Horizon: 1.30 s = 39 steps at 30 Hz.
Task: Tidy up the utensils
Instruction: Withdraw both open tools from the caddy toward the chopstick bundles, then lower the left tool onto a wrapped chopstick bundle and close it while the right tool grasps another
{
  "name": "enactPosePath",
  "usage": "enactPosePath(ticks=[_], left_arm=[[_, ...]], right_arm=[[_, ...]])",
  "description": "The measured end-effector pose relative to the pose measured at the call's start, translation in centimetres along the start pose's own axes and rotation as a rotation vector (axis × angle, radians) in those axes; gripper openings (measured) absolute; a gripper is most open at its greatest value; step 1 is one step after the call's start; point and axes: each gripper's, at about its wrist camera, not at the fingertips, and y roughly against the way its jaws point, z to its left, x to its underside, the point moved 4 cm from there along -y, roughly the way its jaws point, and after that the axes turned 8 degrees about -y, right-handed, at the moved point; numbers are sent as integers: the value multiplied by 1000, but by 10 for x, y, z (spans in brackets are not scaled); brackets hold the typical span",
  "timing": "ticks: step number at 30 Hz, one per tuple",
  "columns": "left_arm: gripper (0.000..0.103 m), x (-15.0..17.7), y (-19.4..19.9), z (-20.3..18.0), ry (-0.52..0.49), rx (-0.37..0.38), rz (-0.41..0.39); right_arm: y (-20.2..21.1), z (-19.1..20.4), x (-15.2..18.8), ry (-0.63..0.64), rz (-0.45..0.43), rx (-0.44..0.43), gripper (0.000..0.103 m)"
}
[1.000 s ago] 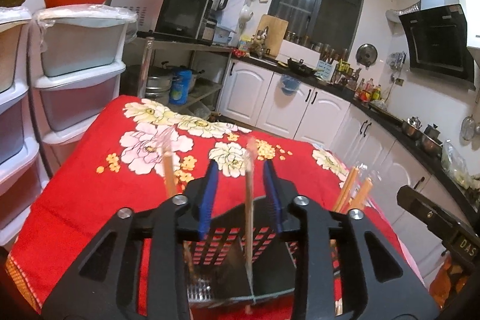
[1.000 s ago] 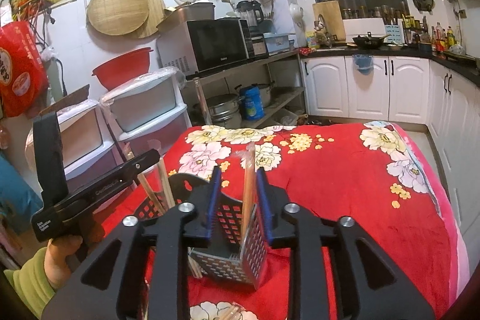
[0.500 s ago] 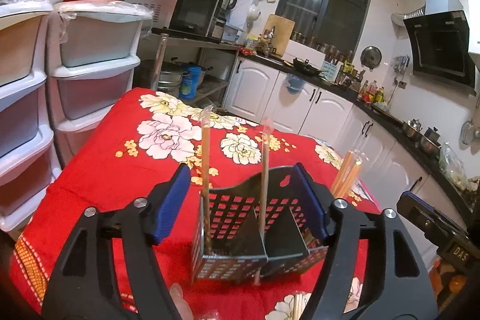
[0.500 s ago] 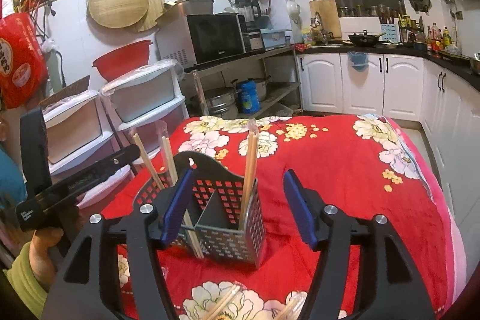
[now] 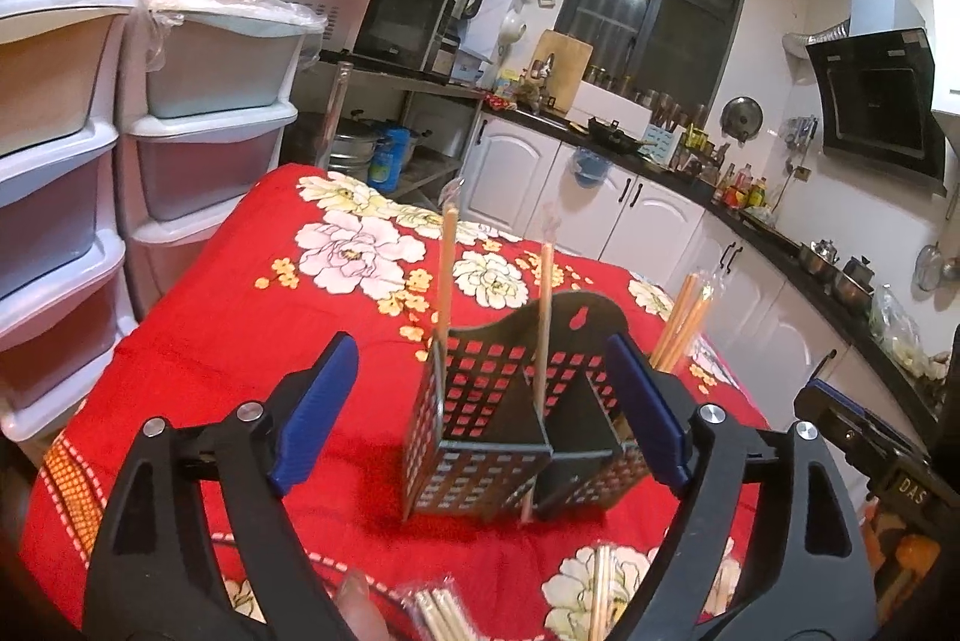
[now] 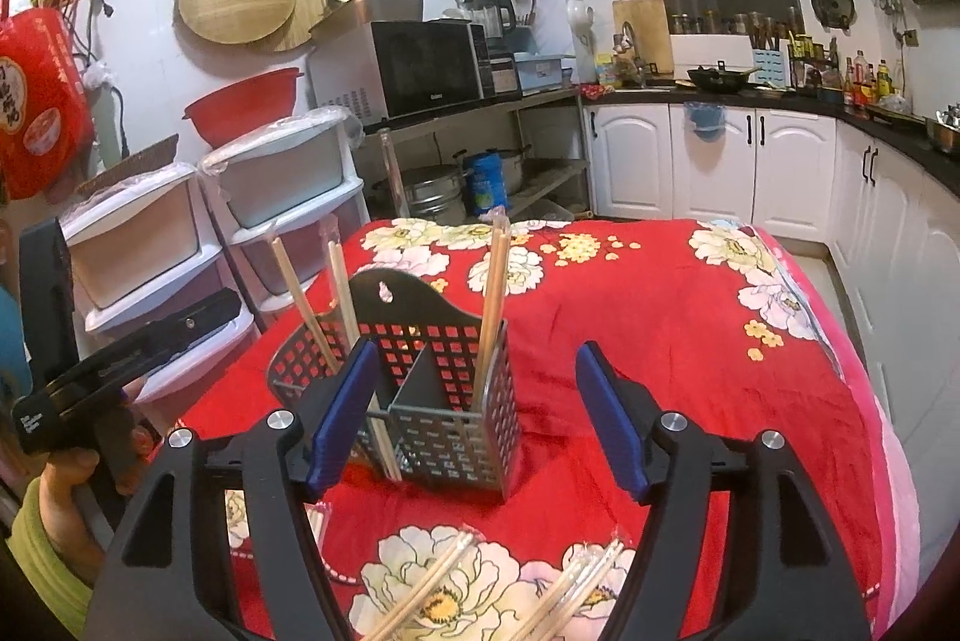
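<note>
holder [image 6: 420, 401]: 1; chopstick pairs upright [image 6: 492, 305]: 3; wrapped pairs flat [image 6: 420, 590]: 2

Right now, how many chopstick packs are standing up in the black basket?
3. Right wrist view: leftmost pack, second pack beside it, third pack at the right side of the basket. None looks hidden.

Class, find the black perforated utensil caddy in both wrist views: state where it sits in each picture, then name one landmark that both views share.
Left wrist view: the utensil caddy stands just right of centre, low in the picture, on the red floral cloth.
Right wrist view: the caddy stands left of centre, low in the picture.
Shared landmark: the microwave on the metal shelf.
</note>
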Motion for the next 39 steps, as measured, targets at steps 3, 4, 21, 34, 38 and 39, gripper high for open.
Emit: enactPosePath(ticks=[3,4,21,34,38,39], left_arm=[[78,9,4,4,1,-5,13],[79,11,5,5,3,-7,16],[80,71,10,21,45,-14,146],[80,107,10,24,47,-27,224],[80,114,9,23,41,-25,249],[80,116,9,23,39,-24,257]], right_arm=[[1,-1,7,0,13,2,67],[1,-2,10,0,17,3,67],[8,-12,53,11,110,25,67],[5,-22,85,20,189,42,67],[5,-29,96,23,215,51,67],[4,-31,99,22,223,54,67]])
